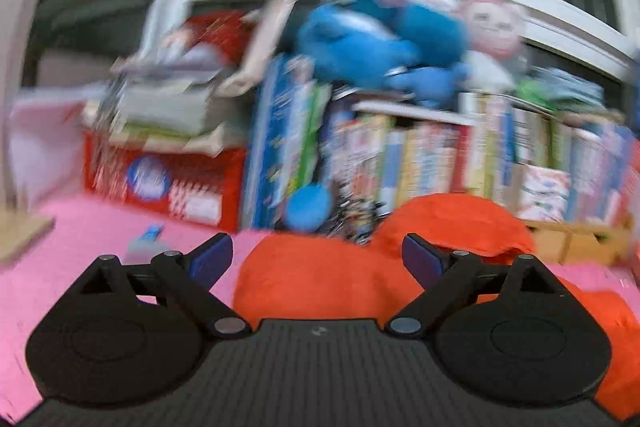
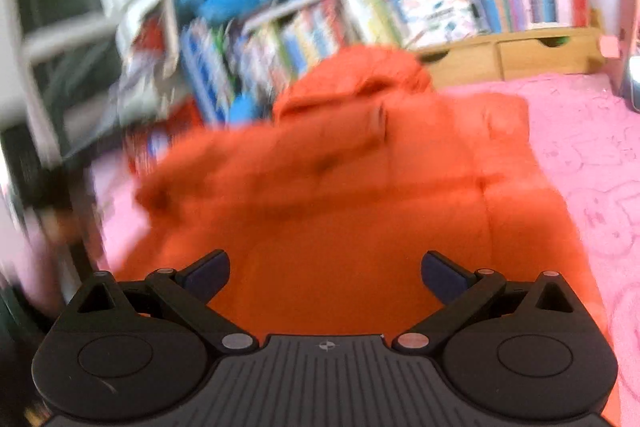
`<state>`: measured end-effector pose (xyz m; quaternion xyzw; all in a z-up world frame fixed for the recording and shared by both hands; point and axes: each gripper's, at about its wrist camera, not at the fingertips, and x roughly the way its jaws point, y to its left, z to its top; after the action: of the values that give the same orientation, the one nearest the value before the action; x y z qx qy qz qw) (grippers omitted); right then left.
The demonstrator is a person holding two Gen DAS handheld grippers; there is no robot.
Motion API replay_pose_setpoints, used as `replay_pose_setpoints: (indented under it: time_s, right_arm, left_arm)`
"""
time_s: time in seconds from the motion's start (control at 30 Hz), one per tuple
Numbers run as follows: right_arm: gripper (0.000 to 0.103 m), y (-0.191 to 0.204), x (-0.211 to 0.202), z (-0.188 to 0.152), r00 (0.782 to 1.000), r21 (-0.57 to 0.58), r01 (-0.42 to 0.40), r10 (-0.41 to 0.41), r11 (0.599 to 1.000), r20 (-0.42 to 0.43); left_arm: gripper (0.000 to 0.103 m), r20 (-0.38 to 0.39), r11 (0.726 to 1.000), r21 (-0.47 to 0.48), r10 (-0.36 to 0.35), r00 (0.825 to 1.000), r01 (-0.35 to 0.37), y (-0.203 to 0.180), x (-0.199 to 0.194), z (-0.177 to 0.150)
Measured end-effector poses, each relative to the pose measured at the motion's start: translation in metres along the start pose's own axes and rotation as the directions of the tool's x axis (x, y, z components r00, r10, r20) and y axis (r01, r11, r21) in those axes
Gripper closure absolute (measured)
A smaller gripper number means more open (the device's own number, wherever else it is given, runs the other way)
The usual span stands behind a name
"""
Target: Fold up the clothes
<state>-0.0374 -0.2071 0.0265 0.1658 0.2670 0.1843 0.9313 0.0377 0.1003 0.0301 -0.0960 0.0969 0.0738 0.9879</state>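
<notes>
- A pink bedspread [image 2: 580, 155] covers the work surface and fills the lower half of both views. It gives the clothing a broad, soft, flat place to lie on.
- A crowded bookshelf [image 1: 460, 155] runs along the far edge of the pink surface, its books upright, with a blue plush toy [image 1: 372, 35] perched on top. Both are blurred by motion, so titles cannot be read.
- An orange hooded garment [image 2: 352, 179], the thing to be folded, lies on the pink cover in a rumpled mound. Its hood rises toward the bookshelf, and its body spreads back toward the cameras. Whether it has been partly folded cannot be told through the blur.
- The right gripper [image 2: 325, 273] hangs directly over the garment's near edge. Its two blue-tipped fingers are spread wide with only orange cloth showing between them, nothing pinched. This looks like a position for reaching the fabric.
- The left gripper [image 1: 317, 255] sits at the garment's left side, with pink cover to its left. Its fingers are likewise spread wide and hold nothing.
</notes>
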Motion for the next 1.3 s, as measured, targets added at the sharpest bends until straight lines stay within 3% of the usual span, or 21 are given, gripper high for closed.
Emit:
replay_pose_setpoints:
  time_s: [0.13, 0.2, 0.33, 0.47, 0.5, 0.57, 0.63, 0.7, 0.97, 1.17, 1.27, 1.3]
  right_arm:
    - [0.000, -0.002, 0.043, 0.047, 0.994, 0.035, 0.090, -0.092, 0.995, 0.058]
    - [0.000, -0.005, 0.076, 0.061, 0.988, 0.026, 0.146, -0.147, 0.989, 0.043]
    - [0.000, 0.002, 0.137, 0.073, 0.970, 0.002, 0.244, -0.244, 0.970, 0.006]
    - [0.001, 0.015, 0.173, 0.070, 0.949, -0.024, 0.314, -0.314, 0.949, 0.005]
    - [0.005, 0.019, 0.178, 0.069, 0.951, -0.031, 0.310, -0.310, 0.950, -0.008]
    - [0.025, 0.025, 0.183, 0.068, 0.955, -0.035, 0.295, -0.296, 0.955, -0.021]
    - [0.062, 0.031, 0.177, 0.067, 0.961, -0.030, 0.277, -0.277, 0.960, -0.008]
    - [0.075, 0.037, 0.166, 0.069, 0.958, -0.056, 0.287, -0.285, 0.956, 0.029]
    - [0.080, 0.027, 0.120, 0.070, 0.903, -0.149, 0.425, -0.407, 0.893, 0.135]
    - [0.079, 0.022, 0.106, 0.060, 0.849, -0.257, 0.527, -0.488, 0.810, 0.201]
    - [0.065, 0.026, 0.105, 0.053, 0.822, -0.338, 0.570, -0.512, 0.749, 0.251]
    - [0.054, 0.028, 0.104, 0.050, 0.812, -0.363, 0.584, -0.518, 0.727, 0.268]
  left_arm:
    - [0.010, -0.064, 0.993, -0.117, -0.034, 0.997, 0.026, 0.022, 0.016, -0.016]
    - [0.010, -0.062, 0.983, -0.178, -0.050, 0.997, 0.038, 0.035, 0.015, -0.016]
    - [0.009, -0.064, 0.971, -0.236, -0.065, 0.996, 0.048, 0.045, 0.016, -0.018]
    - [0.007, -0.054, 0.968, -0.245, -0.069, 0.996, 0.054, 0.047, 0.015, -0.019]
    - [0.006, -0.051, 0.967, -0.250, -0.068, 0.996, 0.053, 0.048, 0.014, -0.019]
    - [0.006, -0.047, 0.964, -0.260, -0.064, 0.997, 0.050, 0.049, 0.014, -0.018]
    - [0.006, -0.049, 0.962, -0.271, -0.060, 0.997, 0.045, 0.051, 0.014, -0.018]
    - [0.005, -0.061, 0.960, -0.277, -0.059, 0.996, 0.041, 0.052, 0.016, -0.018]
    - [0.005, -0.069, 0.956, -0.295, -0.032, 0.997, 0.010, 0.055, 0.016, -0.019]
    - [0.005, -0.084, 0.955, -0.296, -0.021, 0.996, -0.005, 0.056, 0.019, -0.020]
    - [0.005, -0.099, 0.956, -0.292, -0.015, 0.995, -0.015, 0.056, 0.021, -0.021]
    - [0.005, -0.096, 0.957, -0.290, -0.012, 0.995, -0.016, 0.056, 0.020, -0.021]
